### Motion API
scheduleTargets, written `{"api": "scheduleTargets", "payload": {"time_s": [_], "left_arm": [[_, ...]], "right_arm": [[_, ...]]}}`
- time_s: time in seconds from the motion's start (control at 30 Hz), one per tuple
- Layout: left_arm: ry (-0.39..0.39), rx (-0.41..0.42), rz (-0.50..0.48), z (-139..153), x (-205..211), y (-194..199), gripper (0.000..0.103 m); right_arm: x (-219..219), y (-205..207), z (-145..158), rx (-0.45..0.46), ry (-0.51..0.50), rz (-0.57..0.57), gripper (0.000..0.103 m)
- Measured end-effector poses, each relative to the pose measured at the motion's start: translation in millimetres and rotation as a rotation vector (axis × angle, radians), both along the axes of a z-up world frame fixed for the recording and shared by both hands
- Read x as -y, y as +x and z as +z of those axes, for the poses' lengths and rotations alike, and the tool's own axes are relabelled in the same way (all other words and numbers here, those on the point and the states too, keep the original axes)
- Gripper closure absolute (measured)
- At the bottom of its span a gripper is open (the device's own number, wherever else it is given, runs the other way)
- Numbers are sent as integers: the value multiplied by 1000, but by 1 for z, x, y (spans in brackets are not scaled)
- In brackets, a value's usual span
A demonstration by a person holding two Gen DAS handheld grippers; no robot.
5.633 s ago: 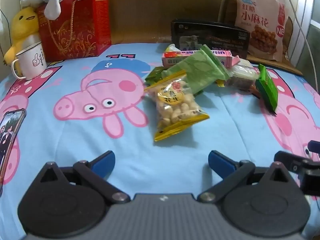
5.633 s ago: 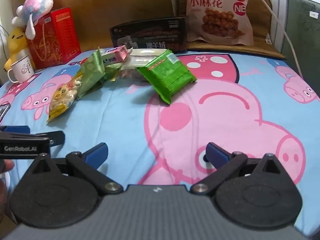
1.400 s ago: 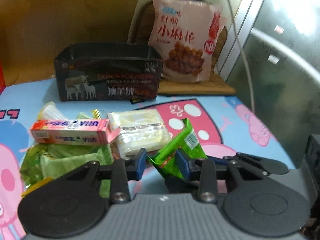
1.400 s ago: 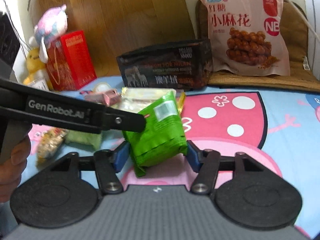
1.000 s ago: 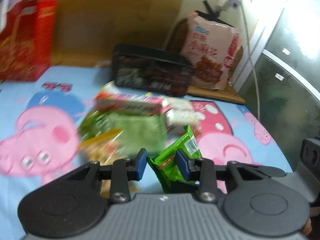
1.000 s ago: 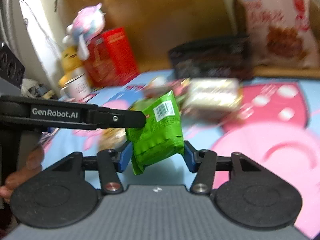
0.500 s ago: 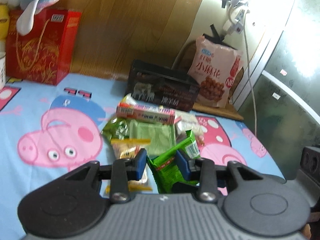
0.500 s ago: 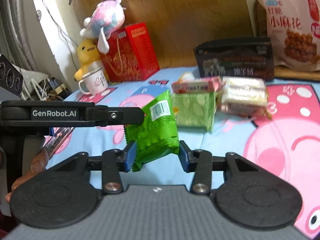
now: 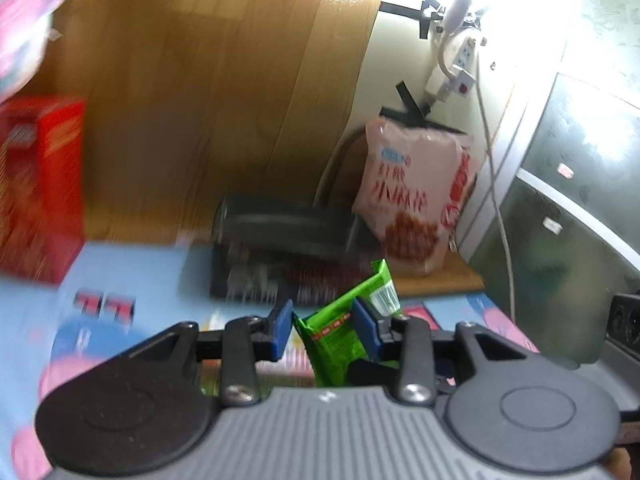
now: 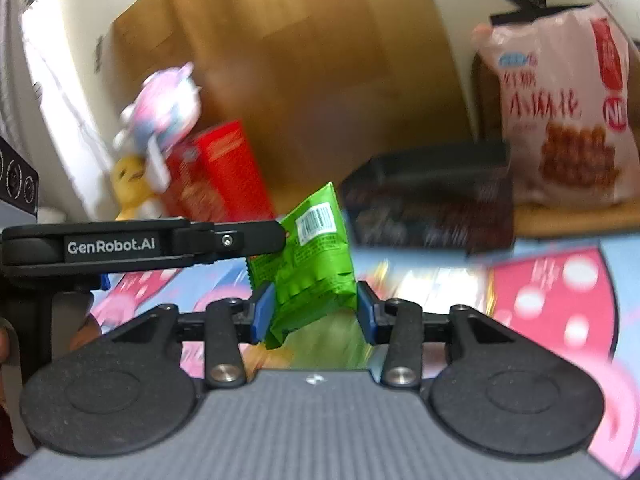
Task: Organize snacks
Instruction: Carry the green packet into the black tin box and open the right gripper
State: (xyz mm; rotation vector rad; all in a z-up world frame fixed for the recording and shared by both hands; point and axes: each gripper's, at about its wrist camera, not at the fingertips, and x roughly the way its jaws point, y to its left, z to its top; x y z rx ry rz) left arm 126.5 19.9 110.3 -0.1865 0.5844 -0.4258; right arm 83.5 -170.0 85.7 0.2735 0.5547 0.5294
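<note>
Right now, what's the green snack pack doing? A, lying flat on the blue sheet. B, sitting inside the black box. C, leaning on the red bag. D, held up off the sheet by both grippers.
D: the right gripper and left gripper both clamp the green pack in the air.

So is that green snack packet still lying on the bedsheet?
No: the green snack packet is up in the air, gripped between the pads of the right gripper, with the left gripper holding its edge.

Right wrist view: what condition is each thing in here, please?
Green packet: lifted, gripped from two sides.
Left gripper: jaws shut on the packet's edge.
Right gripper: jaws just closed further, pressing the packet between them.
Black box: upright, top open.
Pink bag: standing upright.
</note>
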Motion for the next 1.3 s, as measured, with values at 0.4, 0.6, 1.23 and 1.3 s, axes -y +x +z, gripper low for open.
{"api": "scheduleTargets", "payload": {"time_s": [0.4, 0.6, 1.23, 1.3], "left_arm": [[80, -28, 65, -8, 48, 172, 67], [120, -84, 279, -38, 1, 190, 66], [221, -305, 233, -74, -23, 108, 68], [210, -304, 238, -71, -26, 104, 60]], "right_arm": [[29, 163, -3, -22, -49, -121, 46], [78, 152, -17, 5, -13, -304, 31], [74, 91, -78, -342, 213, -174, 29], [65, 79, -77, -342, 205, -159, 29]]}}
